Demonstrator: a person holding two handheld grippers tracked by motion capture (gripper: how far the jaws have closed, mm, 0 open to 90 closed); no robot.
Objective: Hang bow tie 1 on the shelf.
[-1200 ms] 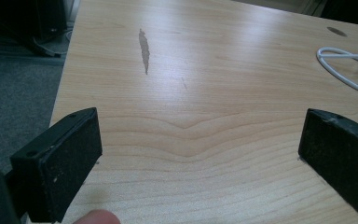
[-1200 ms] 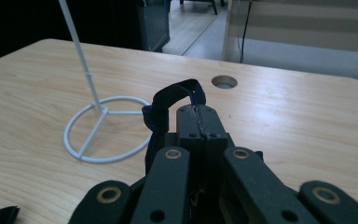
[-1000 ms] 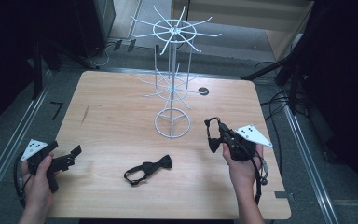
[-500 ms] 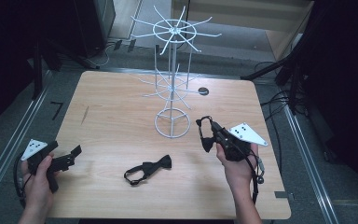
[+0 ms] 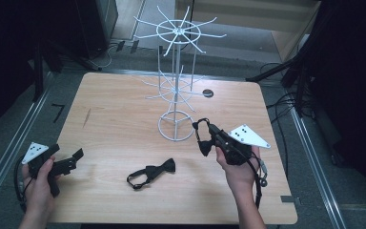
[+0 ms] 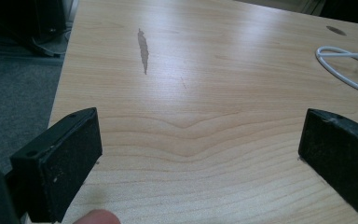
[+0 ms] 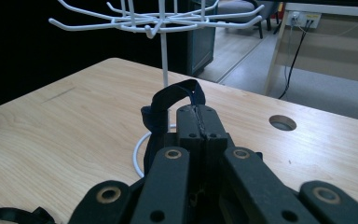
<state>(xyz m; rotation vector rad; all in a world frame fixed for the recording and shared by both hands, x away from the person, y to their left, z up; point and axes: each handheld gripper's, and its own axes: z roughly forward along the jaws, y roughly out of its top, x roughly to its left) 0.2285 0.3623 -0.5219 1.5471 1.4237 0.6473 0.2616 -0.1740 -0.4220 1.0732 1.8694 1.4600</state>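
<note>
While its jaws stay pinched on a dark looped fabric strap [image 5: 201, 136], the right gripper [image 5: 208, 139] has slid nearer the white wire hook stand [image 5: 175, 125], seemingly for hanging; the left gripper [image 5: 71, 161] idles open, well left of it.

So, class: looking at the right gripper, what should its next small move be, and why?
Probably lift the right gripper toward a hook of the white wire rack. Its fingers are shut on a dark bow tie strap beside the rack's base, while the hooks sit higher.
</note>
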